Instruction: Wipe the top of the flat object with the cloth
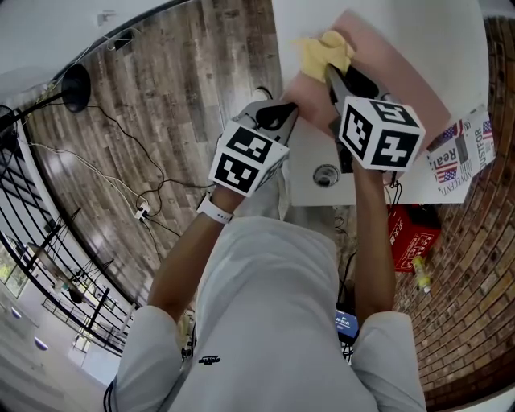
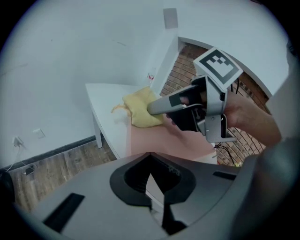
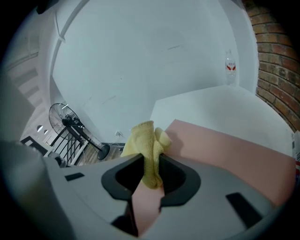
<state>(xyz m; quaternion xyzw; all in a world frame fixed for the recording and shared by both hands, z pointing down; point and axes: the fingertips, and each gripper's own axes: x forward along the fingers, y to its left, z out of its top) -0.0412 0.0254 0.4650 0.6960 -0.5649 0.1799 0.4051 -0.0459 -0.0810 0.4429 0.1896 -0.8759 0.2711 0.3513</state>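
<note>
A flat pink sheet lies on the white table. A bunched yellow cloth rests on the sheet's left end. My right gripper is shut on the cloth, and in the right gripper view the cloth hangs pinched between the jaws above the pink sheet. My left gripper sits at the sheet's near left corner, its jaws shut to a thin slit. Whether they pinch the sheet's edge is hidden. The left gripper view also shows the cloth and right gripper.
Flag-printed papers lie on the table's right end, and a cable hole sits near its front edge. A red box stands on the floor by the brick wall. A water bottle stands at the table's far side. A fan stands on the floor.
</note>
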